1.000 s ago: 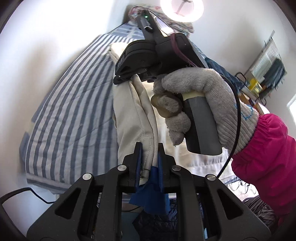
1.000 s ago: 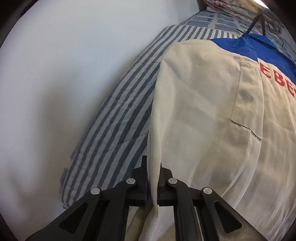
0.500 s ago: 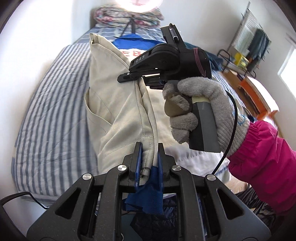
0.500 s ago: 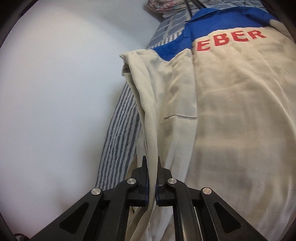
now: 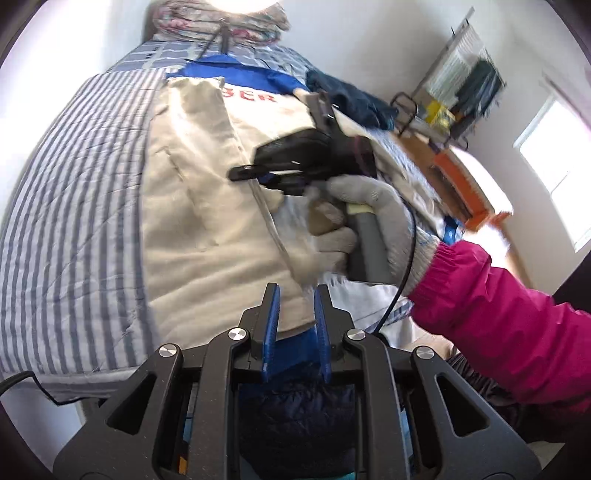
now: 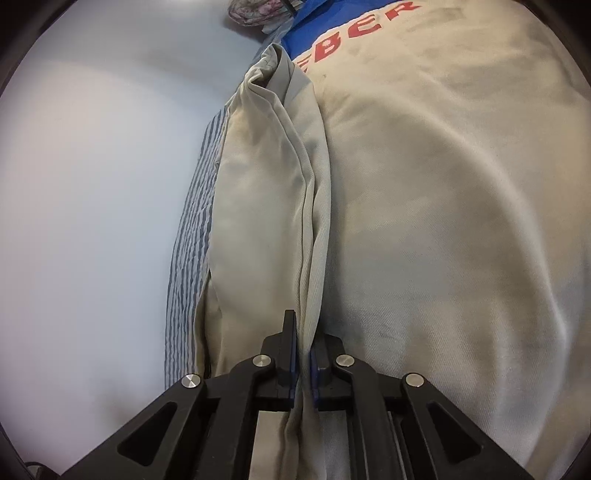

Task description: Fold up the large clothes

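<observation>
A beige work garment (image 5: 207, 206) with a blue yoke and red letters lies on the striped bed (image 5: 81, 221). Its left side is folded over onto the body. My left gripper (image 5: 295, 306) sits at the near hem. Its jaws are opening, and smooth cloth shows in the gap with the pad faces bare. My right gripper (image 5: 243, 173), in a gloved hand (image 5: 369, 206), hovers over the garment's middle. In the right wrist view the right gripper (image 6: 303, 343) has a fold of the beige garment (image 6: 443, 221) running between its pads. Those jaws are opening, with cloth still filling the gap.
A white wall (image 6: 92, 184) runs along the bed's left side. Folded floral bedding (image 5: 221, 22) lies at the head. Dark blue clothes (image 5: 351, 99) lie right of the garment. A wire rack (image 5: 461, 85) and an orange piece of furniture (image 5: 465, 192) stand beyond. A pink sleeve (image 5: 498, 306) crosses at right.
Both grippers carried the garment's left edge rightward over the body, so it now lies folded. The bunched hem has gone from the left jaws. The right jaws stand slightly wider.
</observation>
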Available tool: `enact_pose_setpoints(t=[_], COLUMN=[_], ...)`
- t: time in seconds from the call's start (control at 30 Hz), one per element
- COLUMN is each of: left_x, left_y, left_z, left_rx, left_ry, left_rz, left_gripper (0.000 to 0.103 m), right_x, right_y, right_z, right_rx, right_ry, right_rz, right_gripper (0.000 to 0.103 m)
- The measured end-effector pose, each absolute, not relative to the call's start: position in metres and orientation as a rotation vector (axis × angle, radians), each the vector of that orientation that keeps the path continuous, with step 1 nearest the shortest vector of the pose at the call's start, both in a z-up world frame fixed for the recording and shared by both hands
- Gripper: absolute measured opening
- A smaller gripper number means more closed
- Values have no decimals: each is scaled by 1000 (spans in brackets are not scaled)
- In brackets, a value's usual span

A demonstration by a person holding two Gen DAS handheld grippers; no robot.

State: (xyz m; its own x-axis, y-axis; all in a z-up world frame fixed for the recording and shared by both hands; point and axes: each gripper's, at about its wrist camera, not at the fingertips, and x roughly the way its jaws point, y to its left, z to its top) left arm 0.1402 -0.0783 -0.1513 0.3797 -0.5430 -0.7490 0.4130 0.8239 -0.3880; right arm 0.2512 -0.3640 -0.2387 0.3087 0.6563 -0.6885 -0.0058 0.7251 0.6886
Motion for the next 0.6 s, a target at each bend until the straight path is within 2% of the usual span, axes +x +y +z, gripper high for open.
enact_pose_setpoints(t=[0.03,0.1,0.4,0.6], left_x=[142,149,172,178], left_y=[-67,-46,-36,-58], left_z=[-151,-154,-177,-195], left_rx=[-158,-197,-253,-205], left_ry=[1002,997,1038,1081], left_rz=[-579,-507,-413,-449], left_gripper=[16,16,16,16], right_x=[251,251,291,342], right_y=[-364,-366,-388,-376], right_z=[-231,-213,-162,-160], right_rx=[612,524,373,341], right_ry=[1186,1159,1009,957], right_rz=[491,496,468,462], right_gripper=[22,29,41,62])
